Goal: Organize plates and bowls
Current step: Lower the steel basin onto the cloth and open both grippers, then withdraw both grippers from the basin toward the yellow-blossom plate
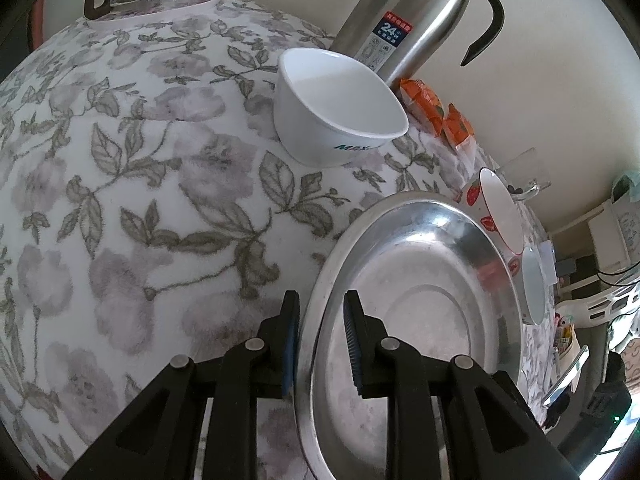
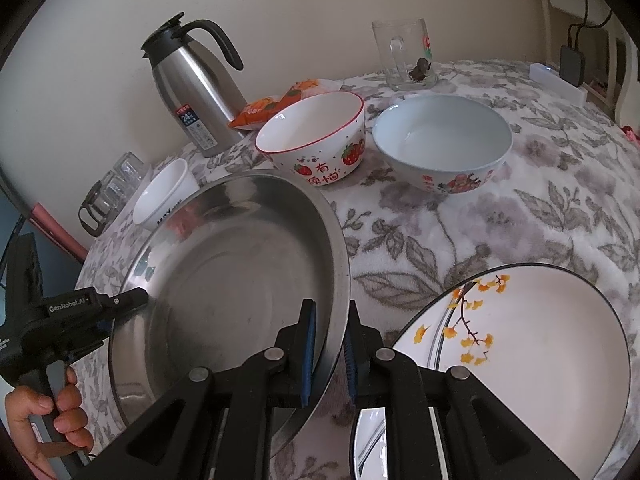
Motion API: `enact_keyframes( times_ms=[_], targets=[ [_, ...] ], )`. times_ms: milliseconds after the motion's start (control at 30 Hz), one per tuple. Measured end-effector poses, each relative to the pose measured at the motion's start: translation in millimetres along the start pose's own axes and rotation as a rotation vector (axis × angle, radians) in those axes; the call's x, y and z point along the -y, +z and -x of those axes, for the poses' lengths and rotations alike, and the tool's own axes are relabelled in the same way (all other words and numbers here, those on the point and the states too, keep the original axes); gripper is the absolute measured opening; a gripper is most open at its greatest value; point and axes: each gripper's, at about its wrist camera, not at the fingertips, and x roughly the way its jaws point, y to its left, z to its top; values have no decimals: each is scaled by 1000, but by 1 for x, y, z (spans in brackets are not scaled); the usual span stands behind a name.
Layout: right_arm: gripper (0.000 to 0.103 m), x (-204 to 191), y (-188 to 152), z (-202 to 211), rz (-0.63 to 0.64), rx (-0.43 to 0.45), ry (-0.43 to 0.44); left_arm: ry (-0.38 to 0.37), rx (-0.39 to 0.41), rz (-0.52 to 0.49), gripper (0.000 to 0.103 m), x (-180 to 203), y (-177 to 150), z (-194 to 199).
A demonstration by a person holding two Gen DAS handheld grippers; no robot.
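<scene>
A shiny metal plate (image 2: 224,280) lies on soft, fuzzy cloth (image 1: 140,200) beside glossy ceramic bowls (image 2: 316,136).

Steel plate (image 2: 224,280) is the landmark. Left of it the floral cloth (image 1: 140,200) is wide open. Behind it things get crowded: white bowl (image 1: 340,108), thermos (image 2: 200,92), snack packets (image 2: 276,108), strawberry bowl (image 2: 316,140) and pale blue bowl (image 2: 444,144). Right of it sits the ginkgo plate (image 2: 532,360), with a narrow strip of cloth between.

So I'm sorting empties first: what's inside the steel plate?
The steel plate holds no food or dishes; only reflections and the right hand-held gripper clamping its rim. The cloth beneath it is hidden.
</scene>
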Motion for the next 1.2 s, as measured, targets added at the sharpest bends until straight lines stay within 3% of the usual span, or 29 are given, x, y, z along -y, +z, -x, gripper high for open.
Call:
enact_keyframes(
  times_ms=[100, 333, 400, 500, 633, 700, 900, 1100, 1200],
  targets=[
    [17, -1, 2, 5, 13, 9, -21, -6, 11, -6, 36, 2, 1, 6],
    [18, 1, 10, 25, -8, 51, -7, 28, 68, -19, 40, 6, 5, 31],
    [18, -2, 13, 35, -4, 71, 1, 53, 101, -36, 51, 10, 5, 41],
    [19, -9, 15, 45, 21, 85, 3, 87, 122, -66, 55, 15, 5, 51],
    [47, -19, 14, 52, 54, 99, -22, 131, 106, -84, 58, 18, 2, 51],
    [48, -21, 14, 54, 63, 98, -24, 154, 90, -85, 64, 17, 1, 49],
    [74, -21, 12, 53, 59, 100, -50, 211, 73, -64, 84, 11, -2, 44],
    [87, -17, 12, 49, 51, 84, -91, 258, 75, -27, 91, 0, -2, 43],
    [100, -14, 11, 46, 36, 71, -96, 266, 85, -20, 91, -3, -2, 43]
  ],
)
